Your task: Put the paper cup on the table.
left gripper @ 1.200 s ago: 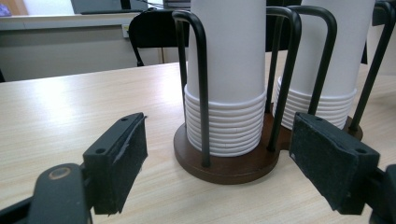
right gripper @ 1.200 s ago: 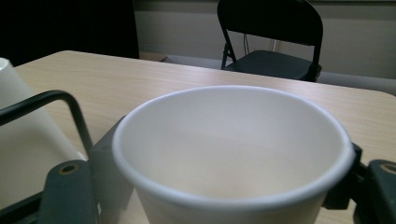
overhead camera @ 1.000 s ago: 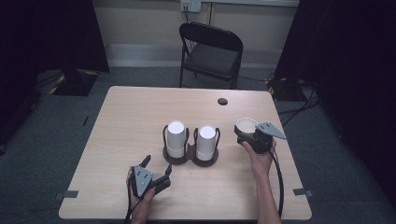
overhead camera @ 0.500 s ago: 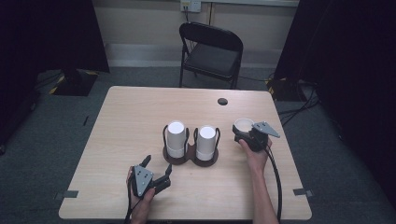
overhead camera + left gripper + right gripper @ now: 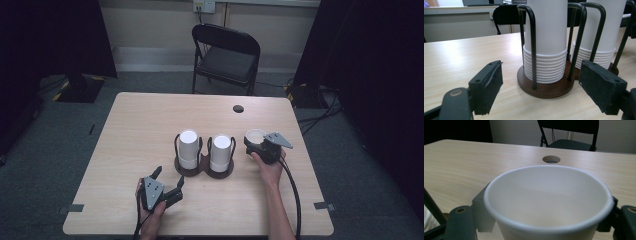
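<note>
right gripper (image 5: 257,142) fingers clamped on a paper cup (image 5: 548,202) at 3 o'clock of the cup rack (image 5: 204,167), left gripper (image 5: 169,182) fingers wide open at its 7 o'clock, on the surface (image 5: 140,130)

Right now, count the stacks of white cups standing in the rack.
2: left stack and right stack, side by side in the wire rack at mid-table. How many cups each holds is unclear.

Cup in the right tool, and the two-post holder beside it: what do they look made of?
The cup looks like matte white paper: thin wall, rolled rim. The right tool grips it. The holder's base looks like dark-stained wood with a smooth, slight sheen, though it could be moulded plastic. Its uprights look like bent black-coated metal rod. The stacked cups inside match the held one.
</note>
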`<action>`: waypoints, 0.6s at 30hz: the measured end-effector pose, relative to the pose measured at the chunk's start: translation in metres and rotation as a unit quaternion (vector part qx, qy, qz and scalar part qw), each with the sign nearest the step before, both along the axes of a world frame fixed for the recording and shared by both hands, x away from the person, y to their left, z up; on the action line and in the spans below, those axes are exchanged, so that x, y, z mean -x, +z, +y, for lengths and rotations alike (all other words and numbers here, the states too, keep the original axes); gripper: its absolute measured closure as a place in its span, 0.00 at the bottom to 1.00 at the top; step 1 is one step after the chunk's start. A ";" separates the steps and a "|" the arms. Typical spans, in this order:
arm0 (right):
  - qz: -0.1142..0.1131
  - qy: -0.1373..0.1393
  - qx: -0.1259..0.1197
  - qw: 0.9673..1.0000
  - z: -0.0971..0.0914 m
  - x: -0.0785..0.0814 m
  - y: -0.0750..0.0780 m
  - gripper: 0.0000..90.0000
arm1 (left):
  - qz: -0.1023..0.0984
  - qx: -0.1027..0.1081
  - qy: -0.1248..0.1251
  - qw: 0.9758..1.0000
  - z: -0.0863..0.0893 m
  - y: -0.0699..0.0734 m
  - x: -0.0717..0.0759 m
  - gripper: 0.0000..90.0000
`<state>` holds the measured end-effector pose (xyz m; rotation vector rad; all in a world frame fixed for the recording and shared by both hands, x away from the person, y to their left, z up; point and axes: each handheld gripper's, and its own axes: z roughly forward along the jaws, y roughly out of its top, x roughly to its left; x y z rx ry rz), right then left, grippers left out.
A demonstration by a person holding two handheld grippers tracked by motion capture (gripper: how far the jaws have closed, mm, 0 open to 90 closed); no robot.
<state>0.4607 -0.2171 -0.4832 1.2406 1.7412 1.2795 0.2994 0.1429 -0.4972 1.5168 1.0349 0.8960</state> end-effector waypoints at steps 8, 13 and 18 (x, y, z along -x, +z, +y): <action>0.008 -0.002 -0.004 1.000 0.000 0.011 -0.003 0.26 | -0.009 0.006 0.000 1.000 0.001 -0.001 0.002 0.22; 0.011 -0.001 -0.005 1.000 0.001 0.013 -0.005 0.26 | -0.010 0.007 0.000 1.000 0.001 -0.001 0.002 0.22; 0.029 0.000 -0.011 1.000 0.001 0.012 -0.004 0.24 | -0.011 0.010 0.000 1.000 0.001 -0.001 0.002 0.22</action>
